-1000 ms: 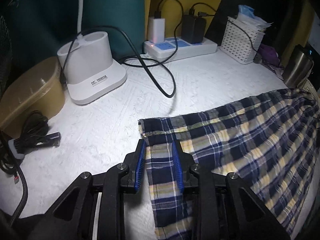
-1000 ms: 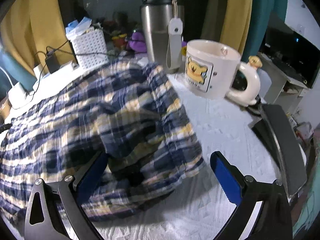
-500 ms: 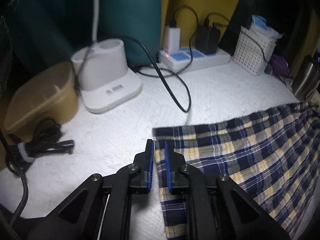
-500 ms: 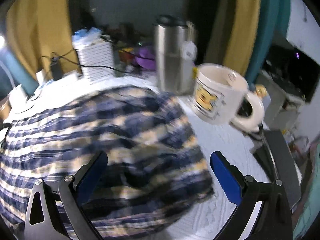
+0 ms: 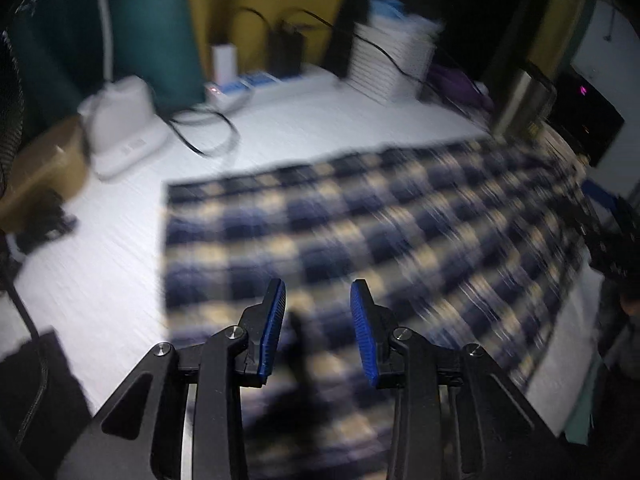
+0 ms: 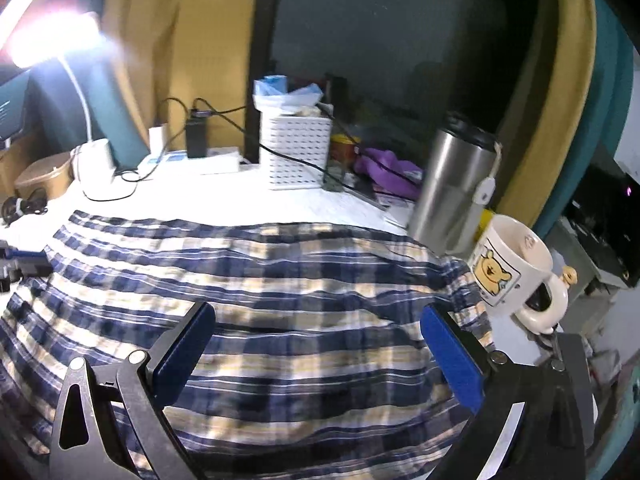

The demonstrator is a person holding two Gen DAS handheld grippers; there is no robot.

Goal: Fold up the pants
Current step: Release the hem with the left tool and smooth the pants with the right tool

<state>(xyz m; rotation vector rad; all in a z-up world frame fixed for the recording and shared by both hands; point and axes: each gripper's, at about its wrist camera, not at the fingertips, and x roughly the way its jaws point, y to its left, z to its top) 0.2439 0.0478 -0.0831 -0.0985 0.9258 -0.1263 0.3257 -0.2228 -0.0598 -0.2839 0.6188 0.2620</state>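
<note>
yellow curtain (image 6: 160, 60), lit lamp (image 6: 52, 36), white tabletop (image 5: 100, 272)

A home desk: lamp (image 6: 52, 36), mug (image 6: 510, 270), power strip (image 6: 204, 160).

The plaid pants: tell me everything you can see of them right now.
The plaid pants look like thin woven cloth, checked in navy, cream-yellow and white. They lie spread across the white tabletop, mostly flat with soft wrinkles and a raised fold near the middle. Their right end reaches the bear mug and steel tumbler. The left gripper and right gripper are both open above them, holding nothing.
</note>
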